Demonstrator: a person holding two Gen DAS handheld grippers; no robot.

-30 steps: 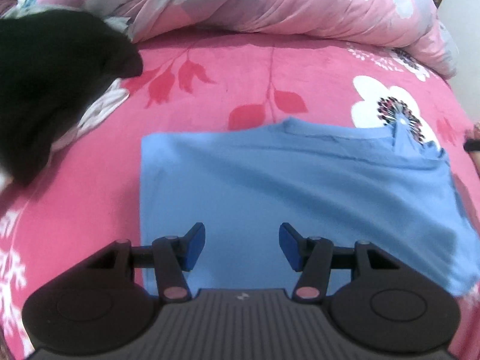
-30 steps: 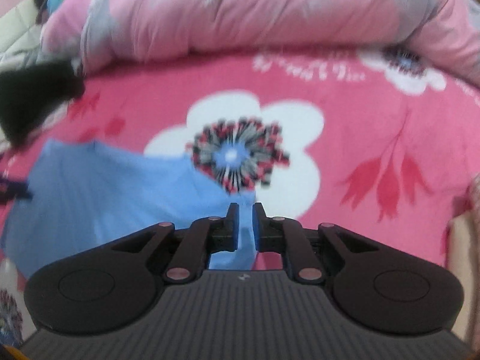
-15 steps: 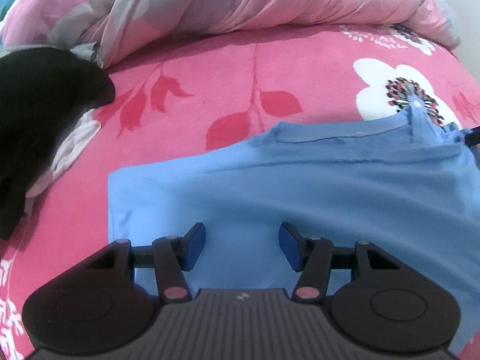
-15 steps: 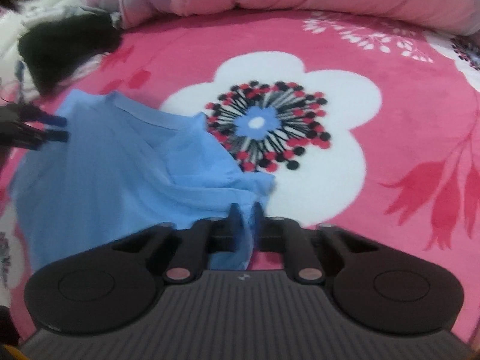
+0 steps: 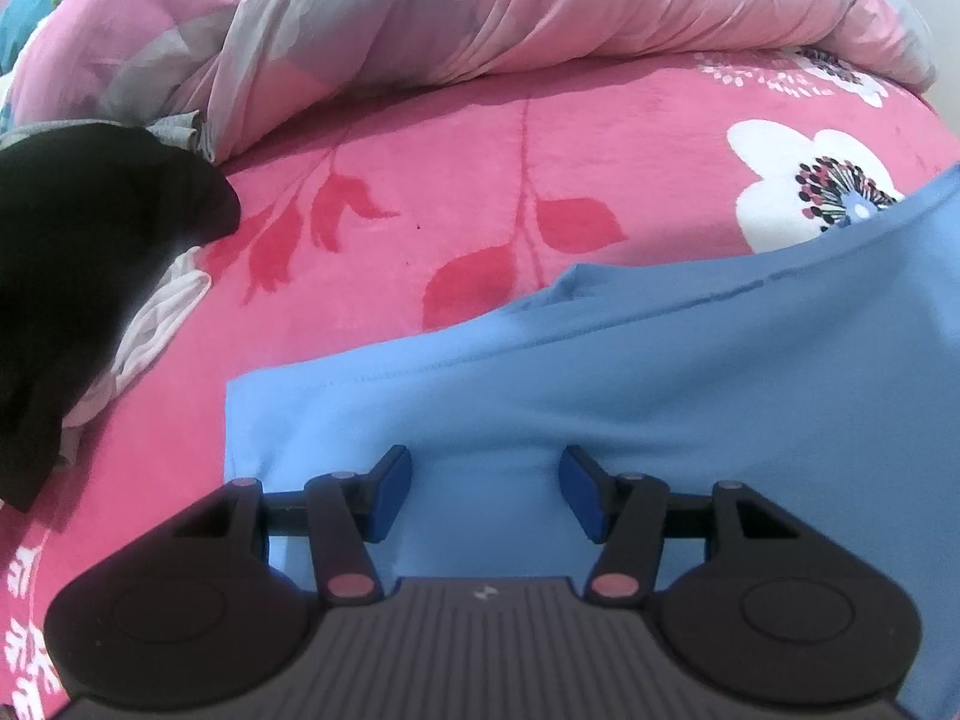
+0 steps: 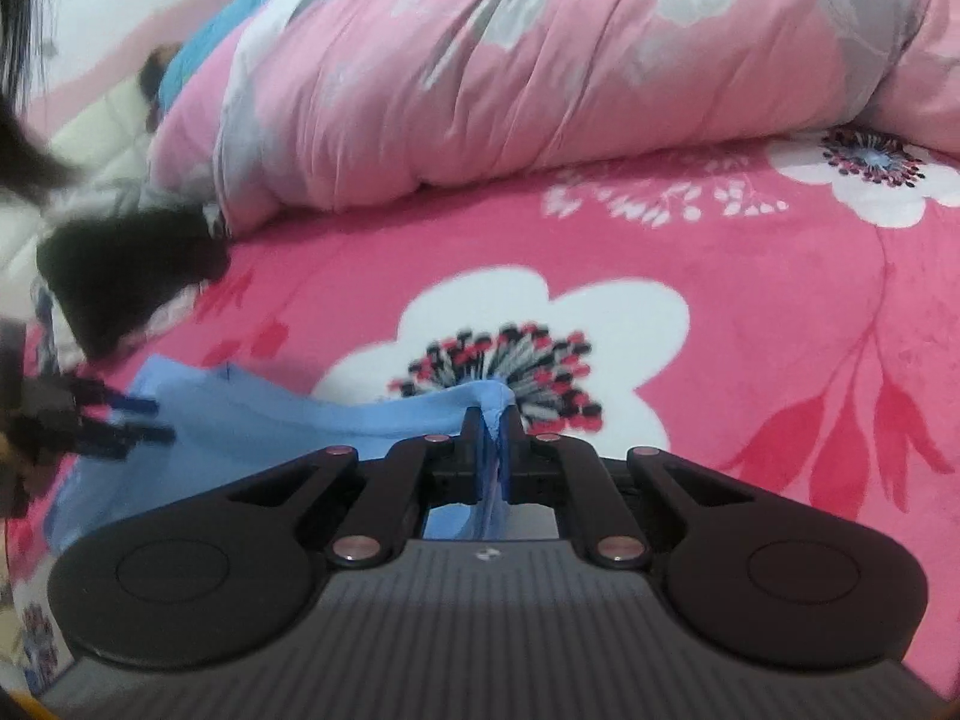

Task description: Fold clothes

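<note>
- The right gripper (image 6: 491,420) is clamped on a bunched edge of the blue garment (image 5: 630,396), lifting that side off the bed.
- The left gripper (image 5: 485,489) hangs over the garment's flat near part with its jaws apart, pads off the cloth; in the right wrist view it shows at nine o'clock.
- The garment lies on the pink floral blanket (image 5: 420,180), one squared corner flat at nine o'clock of the left gripper.
- A dark garment (image 5: 78,252) waits at ten o'clock, the rolled quilt (image 5: 540,12) at twelve.
- Judged progress: one fold is starting; the rest is still undone.
</note>
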